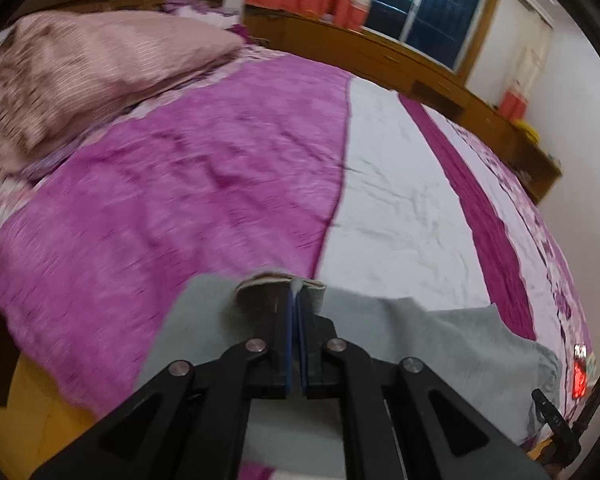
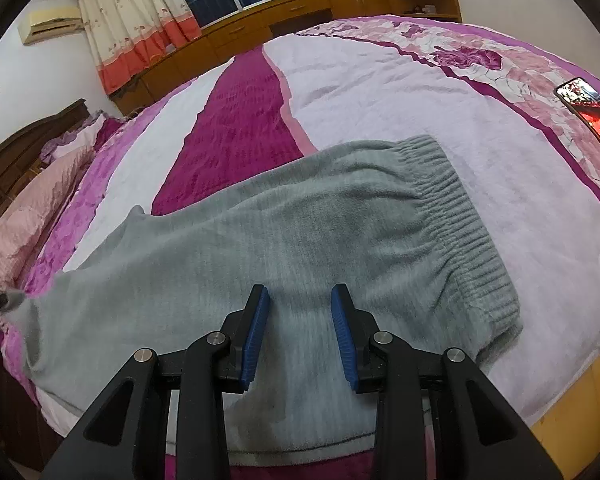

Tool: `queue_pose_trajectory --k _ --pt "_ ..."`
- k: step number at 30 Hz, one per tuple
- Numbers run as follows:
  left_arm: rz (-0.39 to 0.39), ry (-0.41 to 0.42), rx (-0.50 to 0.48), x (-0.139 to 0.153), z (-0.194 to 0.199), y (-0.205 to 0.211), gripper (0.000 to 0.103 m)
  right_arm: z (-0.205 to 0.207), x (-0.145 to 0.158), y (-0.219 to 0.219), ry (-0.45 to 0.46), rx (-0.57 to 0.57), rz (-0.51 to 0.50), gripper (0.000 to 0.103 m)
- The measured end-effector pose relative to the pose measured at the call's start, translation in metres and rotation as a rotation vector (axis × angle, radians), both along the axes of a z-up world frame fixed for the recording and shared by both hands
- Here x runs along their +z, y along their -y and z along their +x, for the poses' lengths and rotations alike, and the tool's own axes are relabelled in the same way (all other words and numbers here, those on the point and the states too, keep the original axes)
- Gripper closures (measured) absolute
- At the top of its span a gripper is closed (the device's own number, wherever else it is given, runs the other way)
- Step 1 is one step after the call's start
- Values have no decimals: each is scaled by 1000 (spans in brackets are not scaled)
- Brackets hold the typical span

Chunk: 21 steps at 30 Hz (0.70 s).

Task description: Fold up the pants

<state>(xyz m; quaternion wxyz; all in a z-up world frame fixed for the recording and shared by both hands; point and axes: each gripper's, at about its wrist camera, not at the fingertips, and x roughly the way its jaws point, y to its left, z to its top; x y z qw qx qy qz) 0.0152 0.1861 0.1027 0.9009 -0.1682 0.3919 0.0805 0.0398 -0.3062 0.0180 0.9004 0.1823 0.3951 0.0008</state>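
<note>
Two grippers work on the gray pants [image 2: 260,240], which lie flat across the middle of the bed [image 2: 380,92]: the left gripper [image 1: 296,300], low in its frame, is clenched tight on the leg cuff [image 1: 268,284], likely so it can carry that end over toward the stretchy waistband [image 2: 460,216]. The right gripper [image 2: 300,320] hangs just above the middle of the pants with its jaws apart and nothing in them. A phone [image 2: 584,100] lies at the right edge and a pink pillow [image 1: 80,72] sits at the upper left, both well apart from the pants, so nothing seems to block the fold.
</note>
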Motion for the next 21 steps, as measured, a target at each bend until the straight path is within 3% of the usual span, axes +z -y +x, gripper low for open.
queue_pose_trajectory --k 5,9,14,17,21 --pt "-51 -42 65 -31 -33 -27 101 -6 2 8 2 -21 70 77" --pt "-143 -76 110 -54 -47 -47 101 -19 5 18 -14 -52 179 77" --pt "-180 -62 116 -61 -50 -56 101 -49 13 37 -23 -135 309 77" --pt "-168 -52 108 -59 -50 -55 101 -60 22 51 -14 -192 333 77" --pt "-173 -37 104 -58 -53 -55 101 -68 31 66 -28 -258 292 77"
